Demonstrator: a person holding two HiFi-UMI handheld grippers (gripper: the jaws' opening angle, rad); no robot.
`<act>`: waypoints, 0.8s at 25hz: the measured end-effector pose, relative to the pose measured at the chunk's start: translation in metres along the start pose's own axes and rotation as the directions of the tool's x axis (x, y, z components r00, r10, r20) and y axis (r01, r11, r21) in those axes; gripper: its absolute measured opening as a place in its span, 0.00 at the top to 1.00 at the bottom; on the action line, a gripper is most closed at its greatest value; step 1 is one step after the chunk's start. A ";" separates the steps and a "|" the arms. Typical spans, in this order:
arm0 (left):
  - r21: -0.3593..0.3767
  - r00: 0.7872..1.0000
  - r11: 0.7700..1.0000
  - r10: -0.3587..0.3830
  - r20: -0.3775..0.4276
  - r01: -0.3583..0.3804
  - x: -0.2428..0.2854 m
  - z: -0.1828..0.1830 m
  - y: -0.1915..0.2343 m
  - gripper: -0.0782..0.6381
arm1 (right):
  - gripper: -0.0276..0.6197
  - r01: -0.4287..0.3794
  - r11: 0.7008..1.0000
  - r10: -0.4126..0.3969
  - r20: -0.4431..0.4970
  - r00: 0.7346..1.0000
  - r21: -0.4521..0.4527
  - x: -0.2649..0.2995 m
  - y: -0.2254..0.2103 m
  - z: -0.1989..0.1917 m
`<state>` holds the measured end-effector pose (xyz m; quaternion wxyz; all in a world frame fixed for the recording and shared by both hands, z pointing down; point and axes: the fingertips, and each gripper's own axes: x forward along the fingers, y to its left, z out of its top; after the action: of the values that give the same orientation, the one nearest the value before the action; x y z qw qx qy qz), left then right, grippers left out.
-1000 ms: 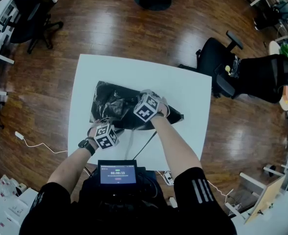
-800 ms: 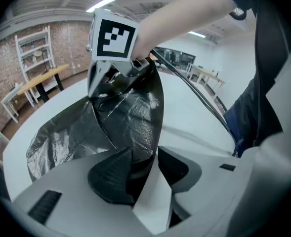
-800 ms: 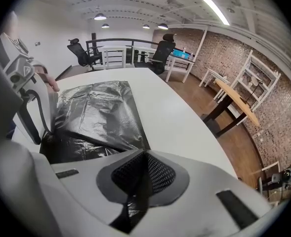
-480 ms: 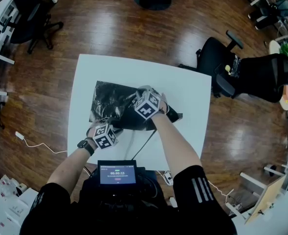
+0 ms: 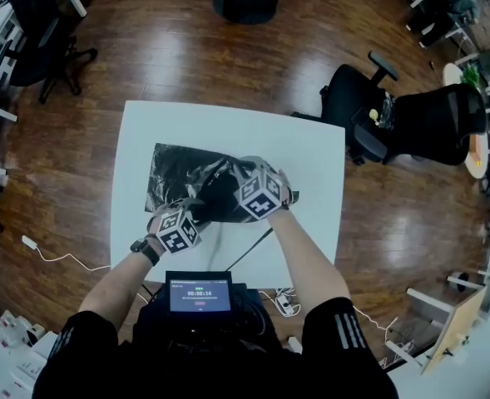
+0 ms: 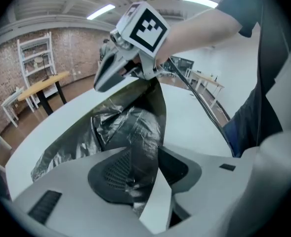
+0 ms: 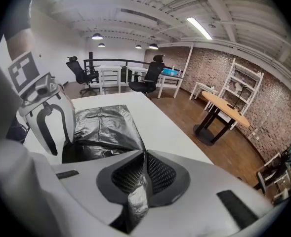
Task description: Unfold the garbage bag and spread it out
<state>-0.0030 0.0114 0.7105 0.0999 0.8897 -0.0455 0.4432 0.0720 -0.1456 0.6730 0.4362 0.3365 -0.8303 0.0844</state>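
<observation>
A crumpled black garbage bag (image 5: pixel 186 177) lies partly unfolded on the white table (image 5: pixel 303 156). My left gripper (image 5: pixel 180 214) is at the bag's near edge, shut on a fold of black film (image 6: pixel 135 172). To its right, my right gripper (image 5: pixel 246 181) pinches another edge of the bag (image 7: pixel 138 191) between its pads, and the film rises from the table to it. The flat part of the bag (image 7: pixel 103 125) spreads away beyond the right gripper's jaws. In each gripper view the other gripper shows: the right gripper (image 6: pixel 116 68) and the left gripper (image 7: pixel 44 115).
A black cable (image 5: pixel 249 248) runs across the table's near part toward me. A small screen (image 5: pixel 200 293) sits at my chest. Black office chairs (image 5: pixel 394 119) stand on the wooden floor to the right, and another chair (image 5: pixel 45 36) at the far left.
My right gripper has shifted slightly right and toward me with its hold on the bag. The left gripper has stayed at the near edge.
</observation>
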 end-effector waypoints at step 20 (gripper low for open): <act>-0.082 0.980 0.977 -0.197 0.017 0.198 0.066 0.065 -0.026 0.65 | 0.81 -0.001 0.981 0.003 -0.011 1.000 0.193 -0.052 -0.017 -0.050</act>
<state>0.0916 0.0236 0.7216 0.1802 0.8867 0.0244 0.4251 0.1368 -0.1115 0.6599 0.4061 0.3758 -0.8160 0.1670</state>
